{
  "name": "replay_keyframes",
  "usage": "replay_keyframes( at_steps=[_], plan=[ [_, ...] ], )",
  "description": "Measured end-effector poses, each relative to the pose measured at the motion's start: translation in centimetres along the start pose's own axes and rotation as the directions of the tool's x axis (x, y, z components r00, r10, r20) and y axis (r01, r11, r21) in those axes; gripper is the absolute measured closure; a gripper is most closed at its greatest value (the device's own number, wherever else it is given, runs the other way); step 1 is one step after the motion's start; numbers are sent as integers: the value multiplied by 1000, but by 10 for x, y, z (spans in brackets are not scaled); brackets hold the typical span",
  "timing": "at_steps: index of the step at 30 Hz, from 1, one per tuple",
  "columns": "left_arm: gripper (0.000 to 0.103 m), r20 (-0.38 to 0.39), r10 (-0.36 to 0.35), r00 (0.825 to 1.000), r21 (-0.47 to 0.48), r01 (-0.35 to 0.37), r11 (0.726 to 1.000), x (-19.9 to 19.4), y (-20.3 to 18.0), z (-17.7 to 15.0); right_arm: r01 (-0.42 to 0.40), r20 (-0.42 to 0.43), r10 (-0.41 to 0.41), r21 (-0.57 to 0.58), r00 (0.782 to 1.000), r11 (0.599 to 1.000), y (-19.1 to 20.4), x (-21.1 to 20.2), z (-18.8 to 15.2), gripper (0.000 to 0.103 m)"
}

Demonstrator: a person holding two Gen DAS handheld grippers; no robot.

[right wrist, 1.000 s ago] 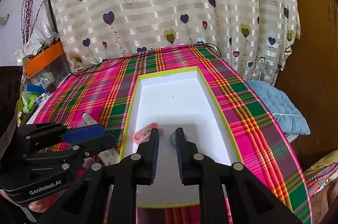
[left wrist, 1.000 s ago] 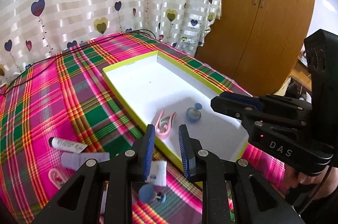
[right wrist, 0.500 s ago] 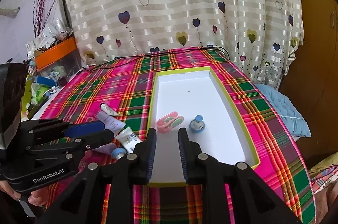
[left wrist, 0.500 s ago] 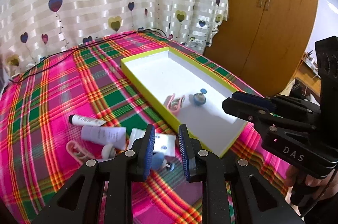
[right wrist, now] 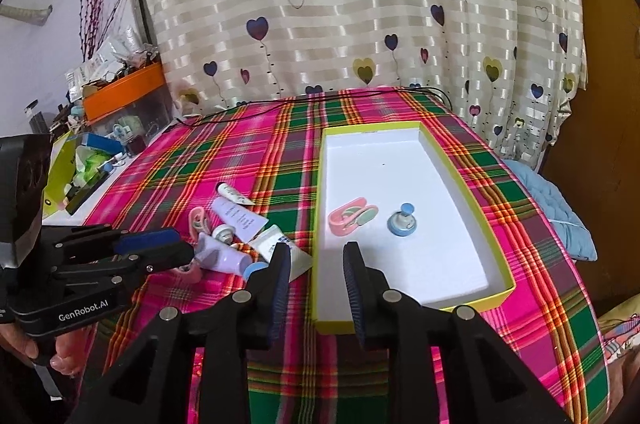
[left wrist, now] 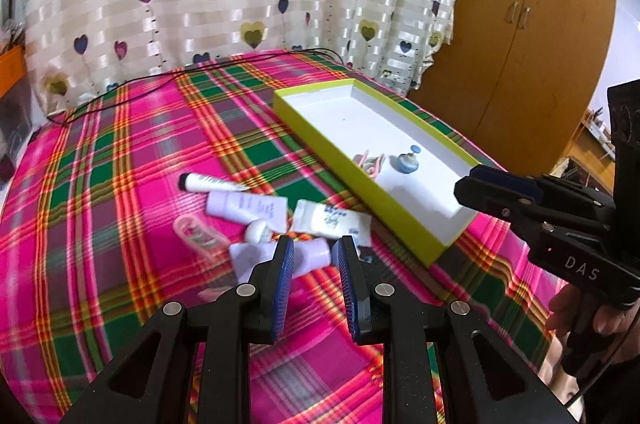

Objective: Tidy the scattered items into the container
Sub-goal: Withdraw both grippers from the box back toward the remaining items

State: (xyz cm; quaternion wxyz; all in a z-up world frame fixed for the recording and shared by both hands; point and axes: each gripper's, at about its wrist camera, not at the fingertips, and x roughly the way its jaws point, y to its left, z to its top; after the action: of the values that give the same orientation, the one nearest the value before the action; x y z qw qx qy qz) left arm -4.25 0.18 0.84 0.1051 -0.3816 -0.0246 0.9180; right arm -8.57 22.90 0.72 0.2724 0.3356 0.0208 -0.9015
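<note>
Just ahead of the left gripper [left wrist: 314, 262], whose jaws stand part open and empty, a lilac soft plastic tube [left wrist: 280, 258] is seen among the scattered tubes; it is judged light, squashy and slippery, best taken across its flat body. The right gripper [right wrist: 316, 274], empty, is opening. Ahead of it, the lime-rimmed white cardboard tray [right wrist: 404, 159] holds a pink clip-like case [right wrist: 352, 218] and a small blue round-based knob [right wrist: 402, 222].
</note>
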Motion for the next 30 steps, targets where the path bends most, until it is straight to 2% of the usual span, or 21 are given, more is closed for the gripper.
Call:
replay_keyframes(
  at_steps=[30],
  plan=[
    [79,1,33,999,-63,-33,997,-23,37,-26,-87,-43,85,-73,995,994,29,5,-4,75]
  ],
)
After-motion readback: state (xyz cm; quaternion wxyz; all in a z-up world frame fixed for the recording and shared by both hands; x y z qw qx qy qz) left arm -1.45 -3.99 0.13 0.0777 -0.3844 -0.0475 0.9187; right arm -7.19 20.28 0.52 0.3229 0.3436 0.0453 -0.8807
